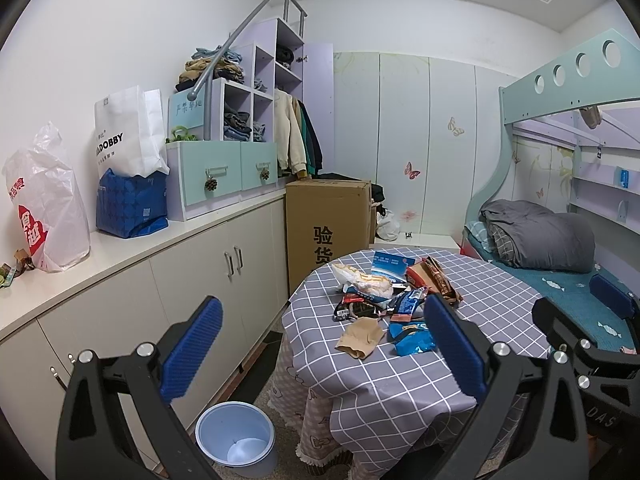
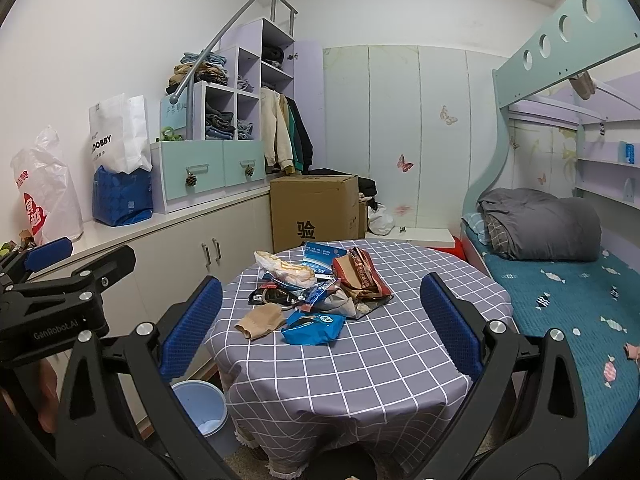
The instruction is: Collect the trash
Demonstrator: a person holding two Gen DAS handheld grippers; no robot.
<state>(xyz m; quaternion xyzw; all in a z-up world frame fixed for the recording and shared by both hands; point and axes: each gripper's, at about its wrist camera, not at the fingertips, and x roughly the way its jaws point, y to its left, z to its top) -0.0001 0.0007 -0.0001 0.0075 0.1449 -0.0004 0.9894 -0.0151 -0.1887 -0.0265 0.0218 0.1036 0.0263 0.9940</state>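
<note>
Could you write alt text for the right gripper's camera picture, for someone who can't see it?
Open right gripper with blue pads hangs above a round table in a checked cloth, where a heap of snack wrappers lies. A blue waste bin stands on the floor to the left; the left gripper shows at the edge.

I am operating in a home bedroom: teal bunk bed at 3 o'clock, open lilac clothes shelving at 10 o'clock.

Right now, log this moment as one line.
left gripper: open, empty | right gripper: open, empty | wrappers: piled on table | bin: on floor, left of table
</note>
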